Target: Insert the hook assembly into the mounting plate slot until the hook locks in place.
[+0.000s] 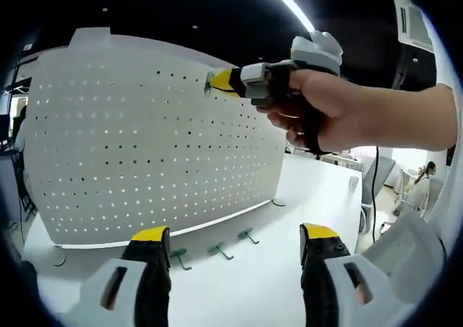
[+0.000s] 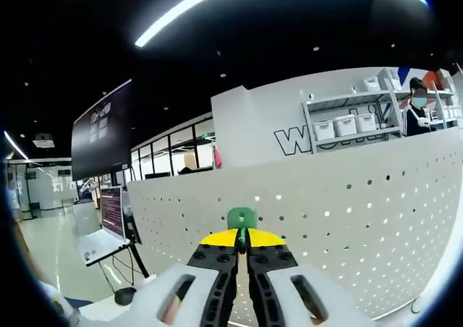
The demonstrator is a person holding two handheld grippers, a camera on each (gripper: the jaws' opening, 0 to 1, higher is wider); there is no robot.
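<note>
Green hook (image 2: 241,218) pinched in right gripper (image 2: 241,238), jaws pressed together on it, hook tip at upper pegboard (image 1: 145,132) face, stem pointing straight into the holes. Left gripper (image 1: 235,234) spread, holding nothing, low before pegboard base. Three spare hooks (image 1: 221,251) lie on table (image 1: 311,189) below pegboard. Right hand nearer.

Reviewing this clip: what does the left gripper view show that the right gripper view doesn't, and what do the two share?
Left gripper view alone: three spare green hooks lying on the white table before the board, the person's hand holding the right gripper, and the open left gripper.

Right gripper view alone: shelving with bins beyond the board's top edge, and a laptop.

Shared: the white pegboard and the green hook pinched in the right gripper's yellow-tipped fingers, against the board.
</note>
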